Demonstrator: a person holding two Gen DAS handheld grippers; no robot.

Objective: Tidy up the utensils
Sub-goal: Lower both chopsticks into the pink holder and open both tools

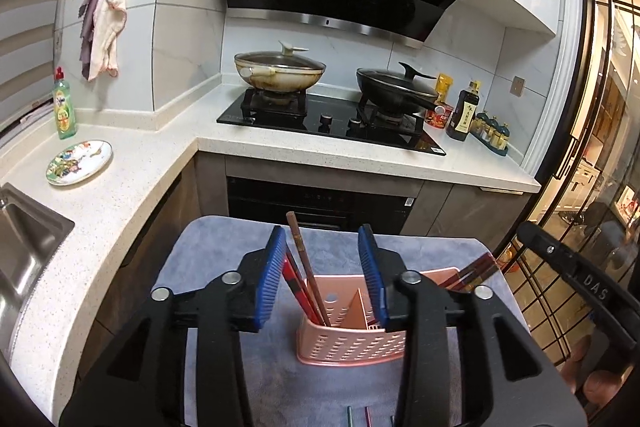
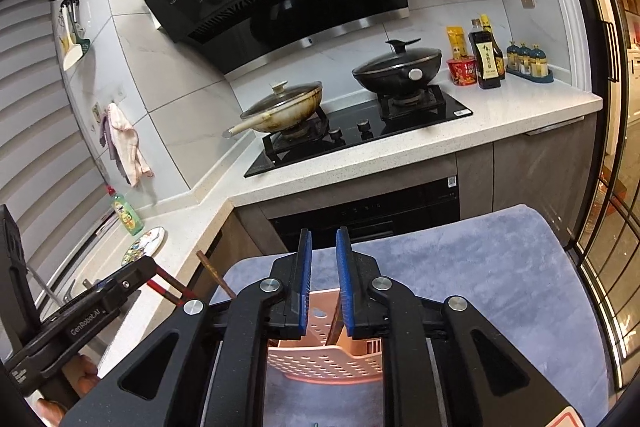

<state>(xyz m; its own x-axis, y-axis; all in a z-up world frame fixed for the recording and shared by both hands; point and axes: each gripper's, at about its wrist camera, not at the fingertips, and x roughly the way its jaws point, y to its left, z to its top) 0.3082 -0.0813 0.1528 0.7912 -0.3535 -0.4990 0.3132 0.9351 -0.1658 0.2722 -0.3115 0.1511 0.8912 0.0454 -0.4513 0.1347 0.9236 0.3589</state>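
Observation:
A pink perforated utensil holder (image 1: 348, 343) (image 2: 320, 359) stands on a grey-blue cloth (image 1: 216, 259). A brown chopstick (image 1: 302, 255) and a red one (image 1: 294, 277) lean in its left compartment. My left gripper (image 1: 322, 239) is open around them; the red one lies close to the left pad and the right pad stands well clear. More chopsticks (image 1: 474, 269) lean out of the holder's right end. My right gripper (image 2: 323, 247) stands over that end with a narrow gap. A dark chopstick (image 2: 333, 325) sits between the pads, against the right one and apart from the left.
Coloured utensil ends (image 1: 358, 417) lie on the cloth at the near edge. Beyond are a stove (image 1: 332, 119) with two lidded pans, a speckled counter with a plate (image 1: 78, 163) and a soap bottle (image 1: 64, 105), and a sink (image 1: 24, 239) at the left. Glass doors (image 1: 592, 147) close the right side.

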